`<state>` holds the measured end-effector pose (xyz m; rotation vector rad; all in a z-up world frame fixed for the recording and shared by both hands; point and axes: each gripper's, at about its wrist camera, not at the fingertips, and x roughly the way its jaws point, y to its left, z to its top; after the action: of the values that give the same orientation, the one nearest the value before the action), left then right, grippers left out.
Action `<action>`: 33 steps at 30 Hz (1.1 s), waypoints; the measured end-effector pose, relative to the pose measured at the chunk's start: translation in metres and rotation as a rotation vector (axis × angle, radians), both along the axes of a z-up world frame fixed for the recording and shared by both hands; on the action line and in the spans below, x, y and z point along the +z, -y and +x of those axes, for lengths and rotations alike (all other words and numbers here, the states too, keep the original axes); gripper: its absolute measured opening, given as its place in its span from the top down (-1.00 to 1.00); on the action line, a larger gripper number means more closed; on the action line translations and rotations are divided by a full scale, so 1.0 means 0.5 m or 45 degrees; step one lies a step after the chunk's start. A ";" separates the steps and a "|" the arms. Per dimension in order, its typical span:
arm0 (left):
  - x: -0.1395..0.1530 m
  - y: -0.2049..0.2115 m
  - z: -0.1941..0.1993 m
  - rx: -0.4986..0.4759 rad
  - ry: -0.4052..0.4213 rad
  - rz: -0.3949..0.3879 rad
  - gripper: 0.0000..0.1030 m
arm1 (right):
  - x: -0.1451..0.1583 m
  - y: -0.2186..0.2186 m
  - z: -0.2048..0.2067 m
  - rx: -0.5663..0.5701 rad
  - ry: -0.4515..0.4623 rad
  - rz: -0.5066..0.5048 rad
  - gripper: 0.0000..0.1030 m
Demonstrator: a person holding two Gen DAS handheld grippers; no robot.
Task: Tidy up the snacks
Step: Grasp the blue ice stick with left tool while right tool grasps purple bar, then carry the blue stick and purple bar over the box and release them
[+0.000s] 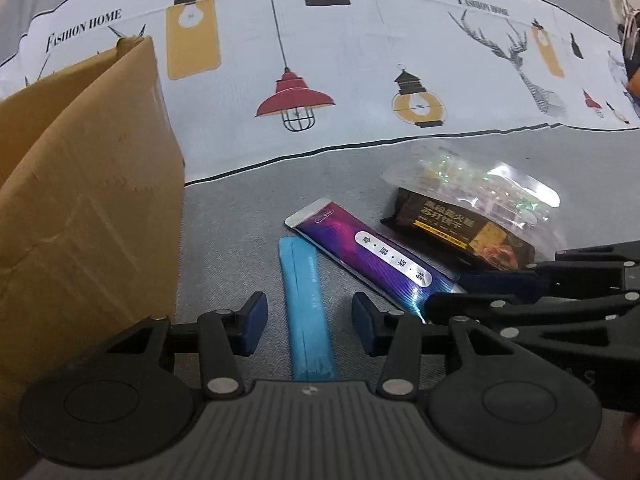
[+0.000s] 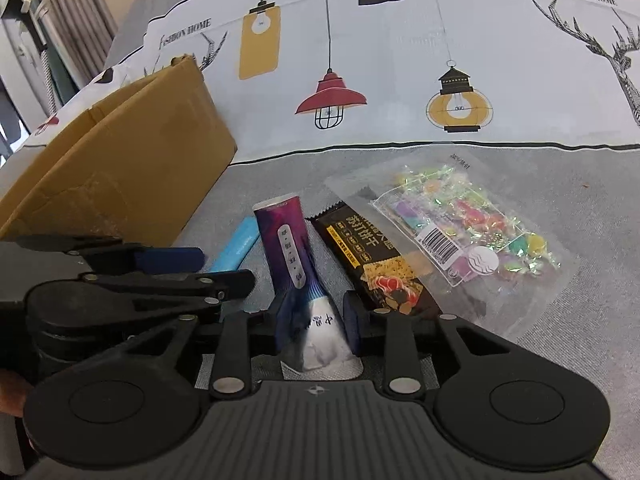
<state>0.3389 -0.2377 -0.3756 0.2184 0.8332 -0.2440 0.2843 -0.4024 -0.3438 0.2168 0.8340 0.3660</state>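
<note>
4 snack packs lie on the grey band of the bed cover (image 2: 540,320): 1 blue stick (image 1: 307,316), 1 purple pouch (image 2: 290,256), 1 black cracker bar (image 2: 372,264), 1 clear candy bag (image 2: 460,232). 1 cardboard box (image 1: 80,220) stands at left. Right tongs (image 2: 316,318) clamp the purple pouch's near end. Left tongs (image 1: 308,322) gape, straddling the blue stick without contact.

Purple packet (image 2: 289,258) with white label; light-blue stick (image 1: 307,312); black-and-gold bar (image 2: 370,258); tan box (image 1: 84,216); lamp-printed grey-white cloth (image 1: 360,92).
</note>
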 end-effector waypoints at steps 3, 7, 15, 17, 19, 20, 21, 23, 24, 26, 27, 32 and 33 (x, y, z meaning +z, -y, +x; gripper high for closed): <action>-0.007 0.004 -0.005 -0.033 0.025 0.001 0.10 | 0.001 -0.003 -0.010 0.034 0.007 -0.026 0.38; 0.000 0.009 -0.018 -0.097 -0.027 -0.054 0.65 | 0.004 -0.016 -0.027 0.060 0.024 -0.086 0.50; 0.011 0.000 -0.104 -0.149 -0.166 -0.108 0.61 | 0.024 0.009 -0.130 -0.107 -0.022 -0.129 0.74; 0.008 0.010 -0.107 -0.163 -0.139 -0.085 0.57 | 0.021 0.014 -0.147 -0.082 -0.034 -0.114 0.68; 0.004 0.014 -0.104 -0.169 -0.122 -0.083 0.48 | 0.019 0.015 -0.148 -0.117 -0.017 -0.163 0.34; 0.001 0.013 -0.102 -0.161 -0.113 -0.092 0.49 | 0.016 0.014 -0.143 -0.112 -0.013 -0.163 -0.10; -0.001 0.008 -0.097 -0.147 -0.115 -0.107 0.50 | 0.012 0.012 -0.137 -0.096 -0.007 -0.150 -0.23; -0.003 -0.004 -0.088 -0.147 -0.119 -0.131 0.60 | 0.003 0.010 -0.120 -0.076 -0.005 -0.133 -0.19; -0.003 -0.004 -0.084 -0.168 -0.120 -0.121 0.64 | -0.004 0.009 -0.113 -0.067 -0.003 -0.123 -0.20; -0.002 0.001 -0.078 -0.192 -0.120 -0.099 0.67 | -0.017 -0.012 -0.107 -0.019 0.035 -0.213 -0.17; -0.001 0.002 -0.078 -0.187 -0.122 -0.098 0.68 | -0.021 -0.028 -0.109 0.014 0.057 -0.292 -0.11; 0.014 0.008 -0.090 -0.179 -0.191 -0.139 0.73 | -0.012 -0.041 -0.120 0.003 0.042 -0.342 0.71; 0.020 0.005 -0.095 -0.177 -0.207 -0.160 0.74 | -0.008 -0.039 -0.125 -0.023 0.033 -0.336 0.74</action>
<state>0.2915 -0.2402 -0.3654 0.1397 0.9616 -0.4483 0.2217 -0.3827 -0.3480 -0.0256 0.8454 0.2385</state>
